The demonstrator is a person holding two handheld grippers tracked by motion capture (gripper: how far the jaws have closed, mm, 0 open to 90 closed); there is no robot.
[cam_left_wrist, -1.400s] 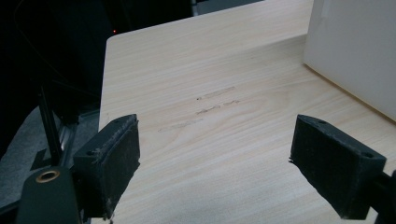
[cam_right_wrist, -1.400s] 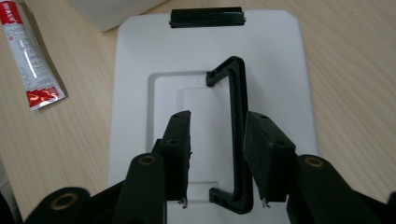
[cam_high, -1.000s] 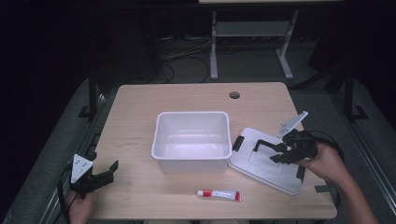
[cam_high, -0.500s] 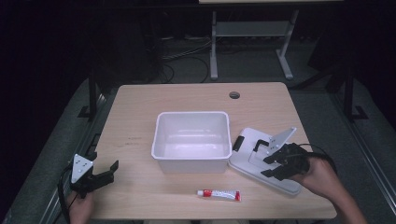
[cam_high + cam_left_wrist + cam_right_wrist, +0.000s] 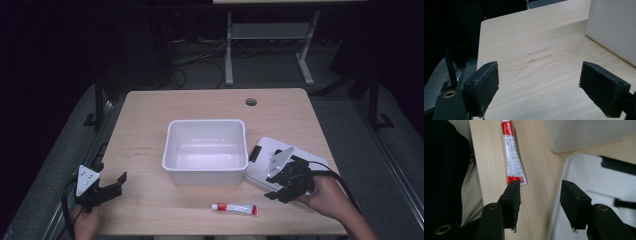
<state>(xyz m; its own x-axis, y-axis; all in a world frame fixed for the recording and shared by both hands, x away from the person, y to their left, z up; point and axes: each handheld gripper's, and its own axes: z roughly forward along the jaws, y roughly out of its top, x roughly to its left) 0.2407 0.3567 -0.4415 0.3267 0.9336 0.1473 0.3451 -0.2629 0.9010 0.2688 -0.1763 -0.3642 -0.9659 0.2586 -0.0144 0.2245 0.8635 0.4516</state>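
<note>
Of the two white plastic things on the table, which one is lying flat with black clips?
The lid, flat on the table right of the open tub; the tub stands upright and shows no clips.

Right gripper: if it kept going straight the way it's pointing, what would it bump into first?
Probably the red and white tube. The right gripper has open fingers, nothing between them, aimed along the table edge, the tube just ahead by one finger. The lid lies beside the other. Depth is hard to judge.

right gripper (image 5: 280, 186): shifts off the lid (image 5: 262, 167) toward the tube (image 5: 234, 208)
jaws: opening wider, nothing between them
</note>
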